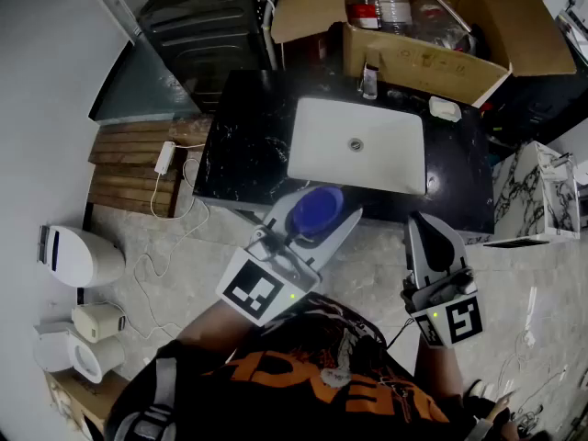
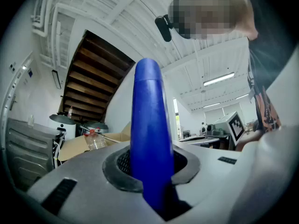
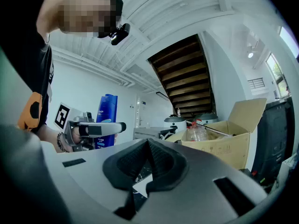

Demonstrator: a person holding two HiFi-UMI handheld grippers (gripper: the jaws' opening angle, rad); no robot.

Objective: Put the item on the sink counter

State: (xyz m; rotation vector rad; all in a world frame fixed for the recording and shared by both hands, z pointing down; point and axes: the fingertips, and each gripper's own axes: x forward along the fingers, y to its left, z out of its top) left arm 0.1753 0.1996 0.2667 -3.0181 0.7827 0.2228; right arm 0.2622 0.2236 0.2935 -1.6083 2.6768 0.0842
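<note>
A tall blue bottle (image 2: 149,134) stands upright between the jaws of my left gripper (image 1: 317,220), which is shut on it. From the head view its blue top (image 1: 318,208) shows just in front of the black sink counter (image 1: 243,136) with its white basin (image 1: 358,145). In the right gripper view the same blue bottle (image 3: 106,120) appears at left, held in the left gripper (image 3: 96,129). My right gripper (image 1: 432,237) hangs to the right, near the counter's front edge, jaws shut and empty (image 3: 147,164).
An open cardboard box (image 1: 418,26) with plastic bottles sits behind the counter. A tap (image 1: 369,79) and a soap dish (image 1: 445,109) stand at the basin's back. A wooden pallet (image 1: 138,165) with a power strip lies at left; white appliances (image 1: 78,255) stand on the floor.
</note>
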